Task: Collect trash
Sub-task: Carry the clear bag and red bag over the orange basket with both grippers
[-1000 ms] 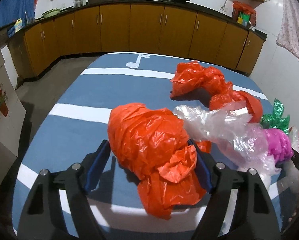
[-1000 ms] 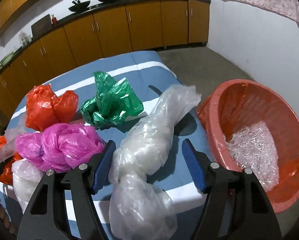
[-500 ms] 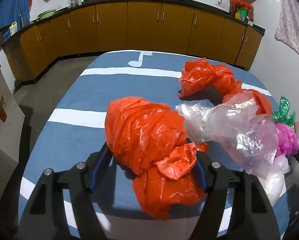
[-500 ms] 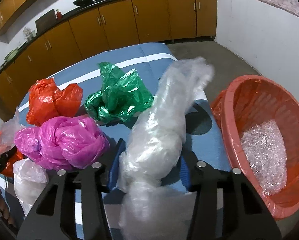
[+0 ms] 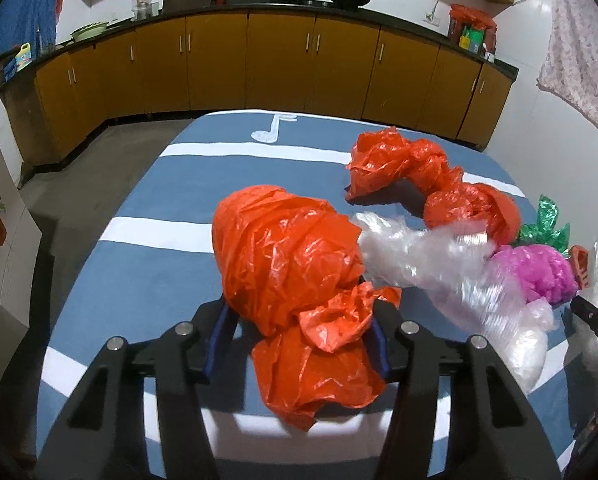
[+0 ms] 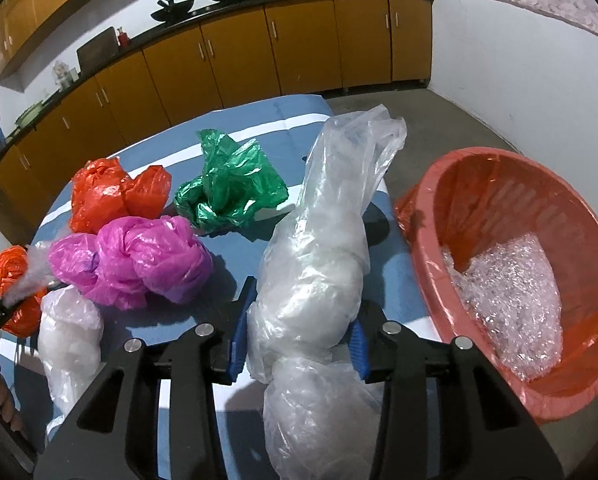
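Observation:
My left gripper (image 5: 299, 332) is shut on a crumpled orange plastic bag (image 5: 287, 256), held just above the blue striped table (image 5: 159, 268). My right gripper (image 6: 299, 340) is shut on a long clear plastic bag (image 6: 319, 280), lifted off the table beside the red basket (image 6: 499, 200), which holds bubble wrap (image 6: 511, 304). On the table lie a pink bag (image 6: 139, 260), a green bag (image 6: 227, 188), another orange bag (image 6: 111, 192) and a second clear bag (image 6: 67, 328).
The basket stands off the table's right edge, lined with an orange bag. Brown cabinets (image 5: 259, 60) and a counter run along the far wall. A cloth (image 5: 579, 40) hangs on the right wall. Grey floor (image 6: 439, 116) surrounds the table.
Both grippers have closed on their bags. The right one has lifted the clear bag upright. The left one has raised the orange bag slightly.

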